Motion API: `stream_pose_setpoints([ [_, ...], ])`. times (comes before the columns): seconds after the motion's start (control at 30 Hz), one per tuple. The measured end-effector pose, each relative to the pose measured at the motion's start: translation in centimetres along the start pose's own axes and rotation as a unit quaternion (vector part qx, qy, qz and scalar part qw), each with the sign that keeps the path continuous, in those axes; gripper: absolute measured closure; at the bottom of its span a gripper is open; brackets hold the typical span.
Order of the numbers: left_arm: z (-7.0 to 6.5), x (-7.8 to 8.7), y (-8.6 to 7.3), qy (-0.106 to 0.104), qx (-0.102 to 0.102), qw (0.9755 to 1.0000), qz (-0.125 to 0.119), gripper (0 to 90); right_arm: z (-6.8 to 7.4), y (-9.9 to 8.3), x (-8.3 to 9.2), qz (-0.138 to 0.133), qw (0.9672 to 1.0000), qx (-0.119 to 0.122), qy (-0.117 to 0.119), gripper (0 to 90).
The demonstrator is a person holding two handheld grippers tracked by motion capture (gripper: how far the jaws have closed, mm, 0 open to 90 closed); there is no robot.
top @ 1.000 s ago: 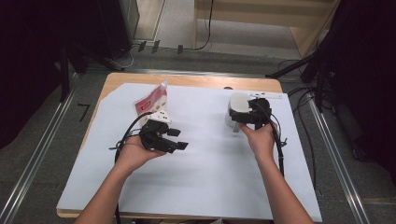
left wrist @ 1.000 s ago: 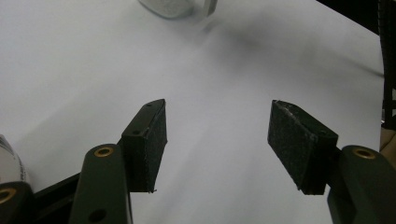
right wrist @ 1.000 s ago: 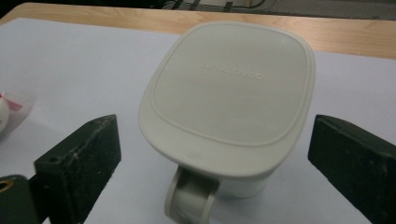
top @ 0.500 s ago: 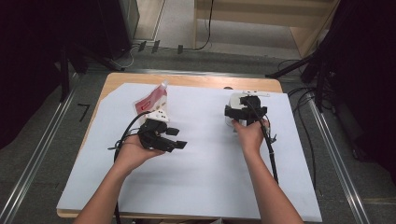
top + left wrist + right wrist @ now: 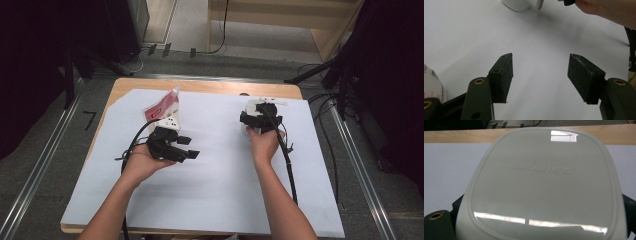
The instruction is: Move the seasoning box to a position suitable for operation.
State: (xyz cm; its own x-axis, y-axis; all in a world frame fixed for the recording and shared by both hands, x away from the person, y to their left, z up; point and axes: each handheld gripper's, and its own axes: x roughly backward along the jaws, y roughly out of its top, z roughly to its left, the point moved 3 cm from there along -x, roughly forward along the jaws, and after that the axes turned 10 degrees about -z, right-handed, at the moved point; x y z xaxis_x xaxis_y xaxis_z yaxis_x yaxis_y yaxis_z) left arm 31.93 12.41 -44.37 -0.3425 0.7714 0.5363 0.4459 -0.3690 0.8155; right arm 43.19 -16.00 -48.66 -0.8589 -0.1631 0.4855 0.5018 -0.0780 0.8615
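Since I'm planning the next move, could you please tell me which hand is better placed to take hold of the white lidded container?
Right: the right hand-held gripper straddles the container's lid, while the left hand-held gripper is open over bare table.

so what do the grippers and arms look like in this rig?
Both are black handheld units. The left gripper has two flat black jaws with rough dark pads and brass-coloured pivot pins, plus a white plate with dark dots on top. The right gripper carries a white part on top too. A black cable trails from each. Forearms are bare: no sleeves or gloves.
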Motion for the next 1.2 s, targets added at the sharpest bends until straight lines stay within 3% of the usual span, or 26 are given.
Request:
stream_pose_setpoints([
  [0.07,0.0,0.0,0.0,0.003,-0.001,1.0,0.002,38.1,0.0,0.0,0.1,0.0,1.0,0.005,0.002,10.7],
  [0.17,-0.1,-0.2,0.0,0.0,-0.001,1.0,0.005,37.9,0.0,0.2,0.4,-0.012,0.9992,0.037,-0.012,14.8],
  [0.3,-0.1,-0.4,-0.1,-0.002,0.002,1.0,0.002,37.9,-0.6,0.3,0.5,-0.011,0.9997,0.02,0.0,15.0],
  [0.5,0.0,-0.3,-0.1,0.0,0.003,1.0,0.004,38.4,-1.0,0.5,0.7,-0.006,0.9995,0.027,0.012,15.4],
  [0.53,0.0,-0.4,-0.1,-0.007,0.013,0.9999,0.004,39.5,-1.2,0.6,0.8,-0.003,0.9995,0.024,0.02,15.5],
  [0.67,0.0,-0.3,-0.1,-0.006,0.016,0.9998,0.008,39.6,-1.4,0.8,1.1,0.006,0.9993,0.025,0.028,15.6],
  [0.87,0.0,-0.3,-0.1,-0.006,0.018,0.9998,0.008,39.4,-1.5,1.3,1.9,-0.002,0.9983,0.036,0.046,15.6],
  [0.93,-0.1,-0.3,-0.2,-0.01,0.014,0.9998,0.004,40.7,-1.4,1.6,2.6,-0.006,0.9963,0.049,0.071,15.6],
  [0.97,-0.1,-0.3,-0.2,-0.011,0.012,0.9999,0.004,40.7,-1.4,1.6,2.6,-0.006,0.9963,0.049,0.071,15.6],
  [1.0,-0.1,-0.3,-0.1,-0.011,0.012,0.9999,0.004,40.5,-1.3,1.8,3.1,-0.009,0.9947,0.052,0.088,15.6],
  [1.03,-0.1,-0.3,-0.1,-0.01,0.012,0.9999,0.002,40.5,-1.3,1.8,3.1,-0.009,0.9947,0.052,0.088,15.6],
  [1.07,-0.1,-0.3,-0.1,-0.01,0.013,0.9999,0.002,40.2,-1.0,2.0,3.7,-0.012,0.9925,0.061,0.105,15.6],
  [1.1,-0.1,-0.3,-0.1,-0.009,0.012,0.9999,0.002,40.2,-1.0,2.0,3.7,-0.012,0.9925,0.061,0.105,15.6],
  [1.13,-0.1,-0.4,-0.1,-0.009,0.011,0.9999,0.003,40.0,-0.8,2.1,4.5,-0.015,0.9896,0.072,0.123,15.7],
  [1.2,0.0,-0.4,-0.1,-0.009,0.008,0.9999,0.006,39.9,-0.7,2.1,4.7,-0.016,0.9883,0.077,0.131,15.6],
])
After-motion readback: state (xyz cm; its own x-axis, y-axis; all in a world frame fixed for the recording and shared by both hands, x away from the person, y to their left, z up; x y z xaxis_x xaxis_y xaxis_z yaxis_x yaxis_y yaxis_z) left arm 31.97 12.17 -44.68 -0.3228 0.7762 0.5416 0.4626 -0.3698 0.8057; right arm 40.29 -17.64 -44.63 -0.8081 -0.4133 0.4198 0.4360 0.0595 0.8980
